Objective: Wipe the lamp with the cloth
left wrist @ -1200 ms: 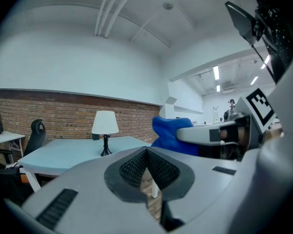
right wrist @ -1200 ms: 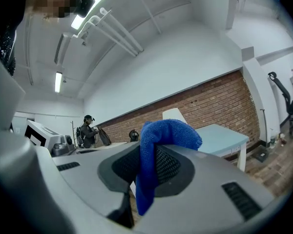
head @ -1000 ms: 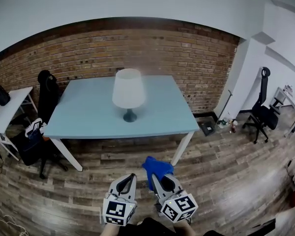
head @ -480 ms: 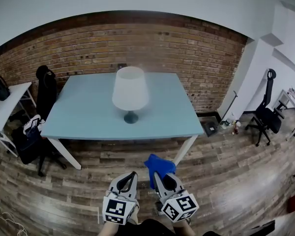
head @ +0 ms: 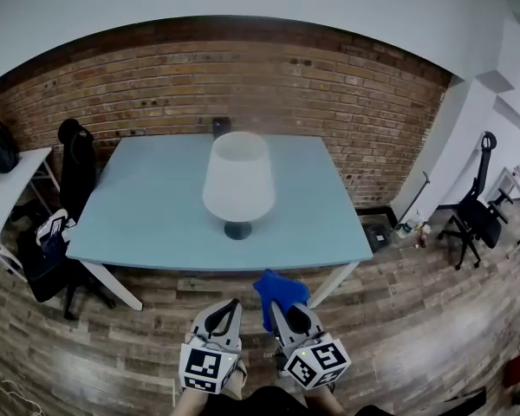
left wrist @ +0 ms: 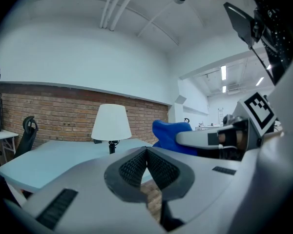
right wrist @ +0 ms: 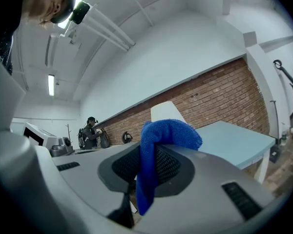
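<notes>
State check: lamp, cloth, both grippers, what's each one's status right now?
white-shaded table lamp: upright on the pale blue table, untouched.
blue cloth: clamped in the right gripper, bunched above its jaws.
right gripper: shut on the blue cloth.
left gripper: shut, empty.

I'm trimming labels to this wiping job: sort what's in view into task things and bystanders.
Job:
lamp, standing on the table
blue cloth, pinched in the right claw

Lying about:
office chair at right
black chair and white side desk at left
left claw, shut on nothing
</notes>
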### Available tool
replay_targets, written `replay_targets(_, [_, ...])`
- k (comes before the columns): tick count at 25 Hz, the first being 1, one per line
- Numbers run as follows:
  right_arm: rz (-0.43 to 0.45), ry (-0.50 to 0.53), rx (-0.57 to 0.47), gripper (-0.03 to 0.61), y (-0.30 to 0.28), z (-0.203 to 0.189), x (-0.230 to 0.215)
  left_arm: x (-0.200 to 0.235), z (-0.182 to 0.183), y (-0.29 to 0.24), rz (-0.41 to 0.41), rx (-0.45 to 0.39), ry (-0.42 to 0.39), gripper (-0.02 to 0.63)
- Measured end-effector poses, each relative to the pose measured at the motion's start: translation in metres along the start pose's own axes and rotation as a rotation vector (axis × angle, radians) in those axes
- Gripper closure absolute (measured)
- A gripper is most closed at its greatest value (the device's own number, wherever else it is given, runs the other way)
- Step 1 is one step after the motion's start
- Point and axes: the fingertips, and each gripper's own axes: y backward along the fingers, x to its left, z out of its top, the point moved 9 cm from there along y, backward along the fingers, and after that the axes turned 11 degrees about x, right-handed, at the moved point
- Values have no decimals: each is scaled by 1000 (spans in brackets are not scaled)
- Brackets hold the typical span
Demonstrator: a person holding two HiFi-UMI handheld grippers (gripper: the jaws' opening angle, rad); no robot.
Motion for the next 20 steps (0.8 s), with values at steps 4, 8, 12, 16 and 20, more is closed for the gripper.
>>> replay_targets(4, [30, 29, 4, 520, -48, 21, -13, 43, 11, -36, 19, 6, 14, 606])
replay_targets(8, [86, 62, -40, 518, -95, 48, -29, 82, 37, -77, -8, -19, 9, 606])
replay_targets(12, [164, 107, -96, 518, -134, 74, -42, 118, 58, -110, -36, -32, 7, 606])
replay_targets(16, [159, 53, -162, 518, -162, 116, -60, 151, 83, -127, -56, -57, -21, 605])
replay_targets(20, [156, 53, -295, 520, -176, 176, -79, 189, 102, -142, -24, -81, -47, 605])
